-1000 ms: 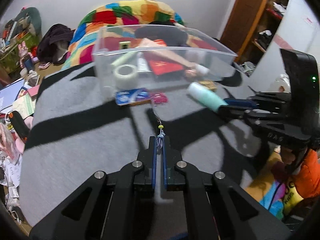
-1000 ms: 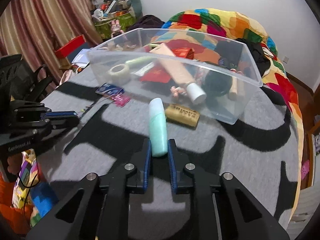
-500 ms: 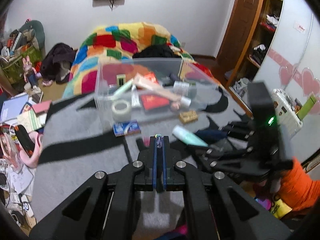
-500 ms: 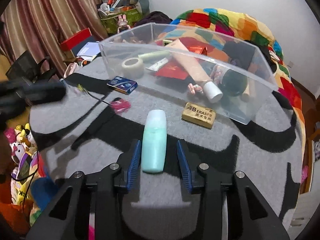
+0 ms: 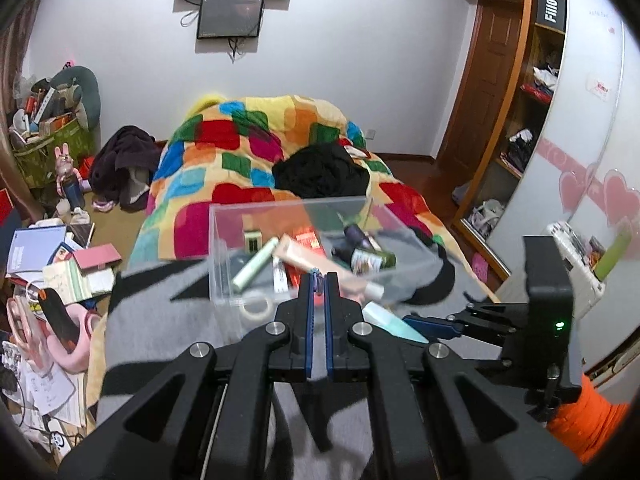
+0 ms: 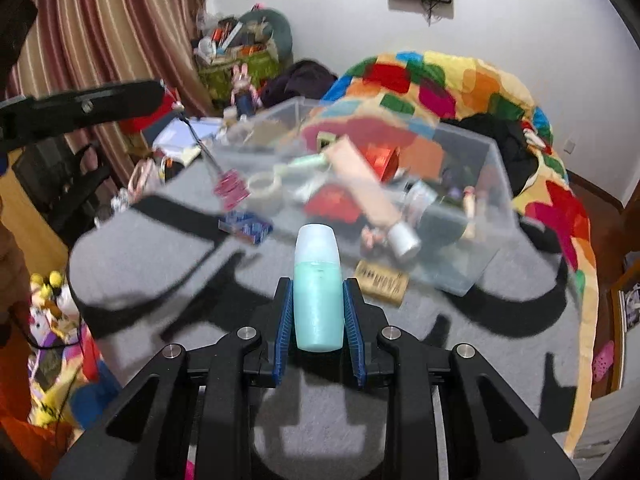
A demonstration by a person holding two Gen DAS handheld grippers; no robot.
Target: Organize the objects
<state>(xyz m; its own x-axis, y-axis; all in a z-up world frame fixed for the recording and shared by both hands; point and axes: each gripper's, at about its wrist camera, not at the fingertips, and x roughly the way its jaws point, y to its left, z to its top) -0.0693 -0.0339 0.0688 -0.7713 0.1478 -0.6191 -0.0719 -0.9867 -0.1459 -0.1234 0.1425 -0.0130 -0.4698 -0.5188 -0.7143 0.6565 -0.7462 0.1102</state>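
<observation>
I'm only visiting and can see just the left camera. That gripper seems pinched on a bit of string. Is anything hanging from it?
Observer: Yes. In the right camera the left gripper holds a cord, and a pink charm dangles from it in the air near the clear box.
Visitor: And the other gripper?
Observer: The right gripper is closed on a pale green bottle, with its frosted cap pointing toward the box.
Visitor: Is anything left outside the box?
Observer: A blue packet and a tan eraser lie on the grey blanket in front of it.
</observation>
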